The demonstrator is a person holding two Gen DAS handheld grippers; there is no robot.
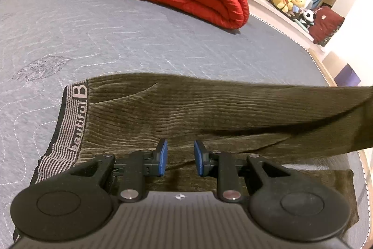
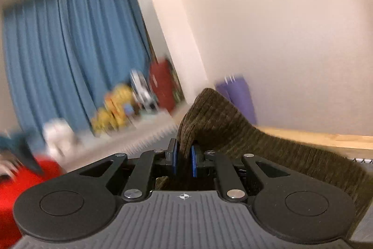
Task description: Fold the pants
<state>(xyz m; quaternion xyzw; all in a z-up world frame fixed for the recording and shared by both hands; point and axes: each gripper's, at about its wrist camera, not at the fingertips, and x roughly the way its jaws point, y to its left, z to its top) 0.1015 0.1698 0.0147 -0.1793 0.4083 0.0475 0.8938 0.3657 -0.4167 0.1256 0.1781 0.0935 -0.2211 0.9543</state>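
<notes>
On the grey quilted bed (image 1: 163, 39), olive corduroy pants (image 1: 186, 109) lie near its front edge. The left gripper (image 1: 180, 159) hovers released above them. The right gripper (image 2: 184, 159) grasps a lifted leg between its fingers (image 2: 173, 155).

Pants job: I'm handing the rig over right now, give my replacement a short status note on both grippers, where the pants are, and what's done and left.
Left gripper: open, empty, poised over the pants near the waist end.
Right gripper: shut on a bunch of the pants fabric, lifted off the bed; its view is blurred.
Pants: olive corduroy, waistband flat on the grey mattress, one leg raised off toward the right, the other lying beneath it.
Done: leg end picked up.
Left: probably carry that end over toward the waistband, lay it down, smooth, and finish the fold.
</notes>
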